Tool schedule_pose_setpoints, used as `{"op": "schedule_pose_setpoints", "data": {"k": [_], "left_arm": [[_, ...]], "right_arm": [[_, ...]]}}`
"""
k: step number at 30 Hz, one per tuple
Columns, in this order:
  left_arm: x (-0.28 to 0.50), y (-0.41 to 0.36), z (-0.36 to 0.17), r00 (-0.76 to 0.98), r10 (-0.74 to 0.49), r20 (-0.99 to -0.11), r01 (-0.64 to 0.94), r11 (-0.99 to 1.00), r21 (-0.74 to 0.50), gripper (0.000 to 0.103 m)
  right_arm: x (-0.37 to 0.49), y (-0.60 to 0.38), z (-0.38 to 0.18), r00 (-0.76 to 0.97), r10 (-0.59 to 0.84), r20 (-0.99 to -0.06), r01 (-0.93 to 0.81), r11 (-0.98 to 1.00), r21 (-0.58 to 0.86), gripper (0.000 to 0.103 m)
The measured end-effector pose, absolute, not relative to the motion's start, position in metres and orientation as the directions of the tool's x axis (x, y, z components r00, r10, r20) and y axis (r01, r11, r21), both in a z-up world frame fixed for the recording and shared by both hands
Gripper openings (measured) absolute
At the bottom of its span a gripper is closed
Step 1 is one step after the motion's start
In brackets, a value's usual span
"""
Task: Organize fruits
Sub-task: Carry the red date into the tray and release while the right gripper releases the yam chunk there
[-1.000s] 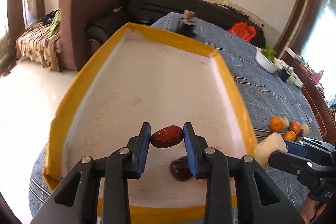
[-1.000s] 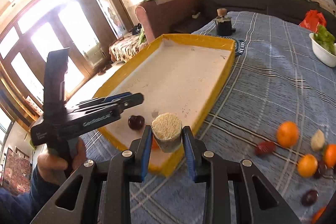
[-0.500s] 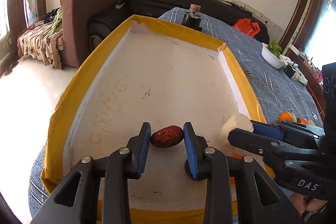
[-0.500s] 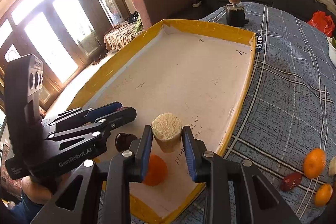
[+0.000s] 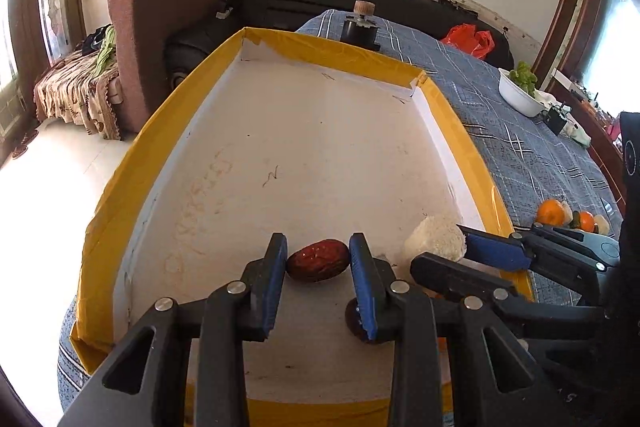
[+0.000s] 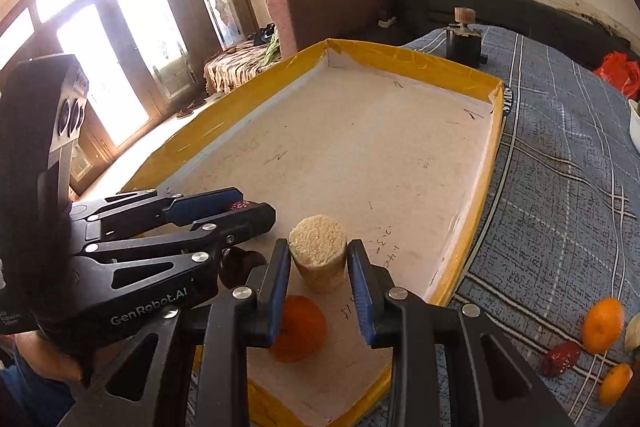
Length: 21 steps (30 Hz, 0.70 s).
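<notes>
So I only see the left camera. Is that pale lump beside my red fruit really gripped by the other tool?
Observer: Yes, the right gripper is shut on the pale lump, with a pad on each side, over the tray.
Operator: Anything underneath it?
Observer: An orange lies on the tray floor below that gripper's left finger.
Operator: Any dates still outside?
Observer: One red date lies on the cloth, beside two loose oranges.
</notes>
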<state>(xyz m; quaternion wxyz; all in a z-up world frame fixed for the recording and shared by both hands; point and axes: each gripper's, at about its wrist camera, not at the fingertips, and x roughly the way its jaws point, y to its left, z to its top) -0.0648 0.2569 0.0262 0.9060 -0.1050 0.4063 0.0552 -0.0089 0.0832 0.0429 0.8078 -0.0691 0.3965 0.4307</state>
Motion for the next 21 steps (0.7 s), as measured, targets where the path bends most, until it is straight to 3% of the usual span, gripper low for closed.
{"op": "schedule_pose_setpoints", "data": {"k": [15,21], "left_arm": [[-0.0637,0.258,0.0266,0.665,0.009,-0.747,-0.18,0.972,-0.149,0.033],[-0.067,0.2612,0.0278,0.676,0.004,-0.737,-0.189,0.968,-0.167,0.047]], "right_arm": [[-0.013,0.0814,0.0432,0.314,0.656,-0.686,-0.759,0.607,0.234,0.036],[-0.012,0.0777,0.0474,0.318,0.662,-0.678,-0.753,0.611,0.243,0.041]]}}
